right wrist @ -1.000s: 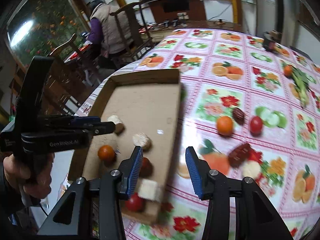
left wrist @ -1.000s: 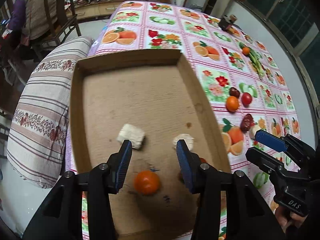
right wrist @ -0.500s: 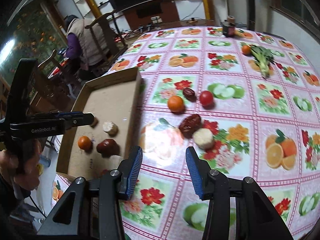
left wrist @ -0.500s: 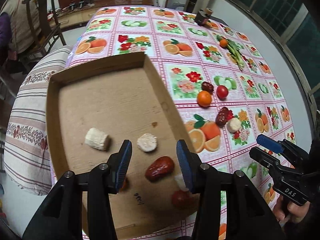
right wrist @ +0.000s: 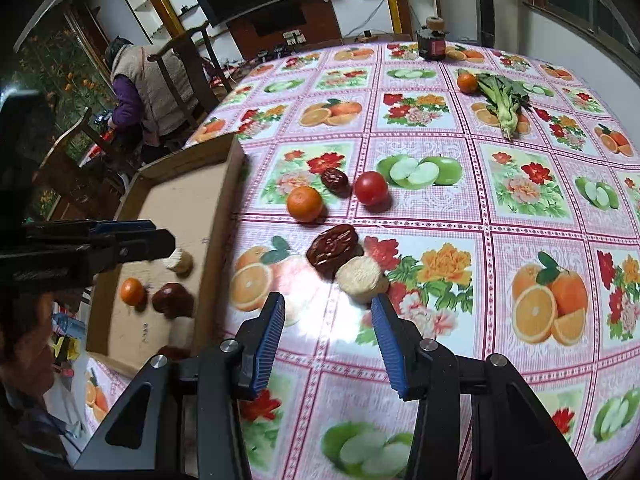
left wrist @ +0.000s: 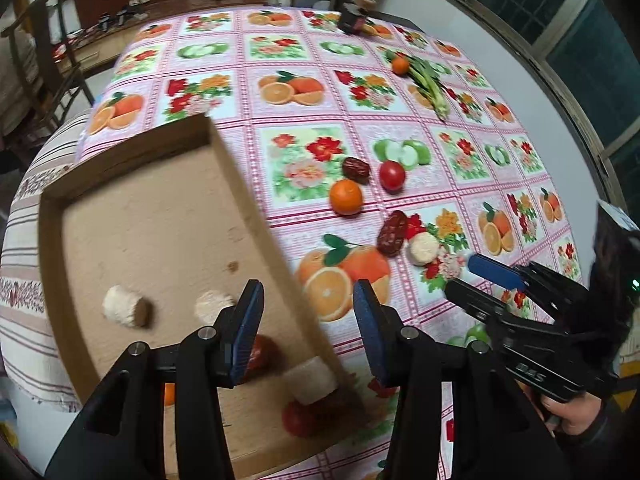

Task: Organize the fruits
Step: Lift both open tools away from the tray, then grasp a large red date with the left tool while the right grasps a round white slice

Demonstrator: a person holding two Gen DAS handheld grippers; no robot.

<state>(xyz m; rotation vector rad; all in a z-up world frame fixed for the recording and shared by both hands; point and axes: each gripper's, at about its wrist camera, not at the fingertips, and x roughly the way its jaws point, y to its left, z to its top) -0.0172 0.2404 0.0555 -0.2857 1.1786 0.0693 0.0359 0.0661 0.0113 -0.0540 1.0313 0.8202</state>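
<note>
Right gripper [right wrist: 328, 316] hanging empty, jaws apart, just short of pale round piece [right wrist: 361, 278] touching date [right wrist: 332, 249] on tablecloth [right wrist: 500, 280]. Left gripper [left wrist: 307, 316] gaping, empty, straddling cardboard tray [left wrist: 256, 216] wall; blurred, possibly tomato [left wrist: 298, 418] lying inside.

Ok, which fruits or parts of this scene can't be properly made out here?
- Left wrist view: a small orange in the cardboard box shows only as a sliver behind the left tool.
- Same view: the dark red fruit and red one in the box are blurred.
- Right wrist view: the box's near corner is hidden by the right tool.
</note>
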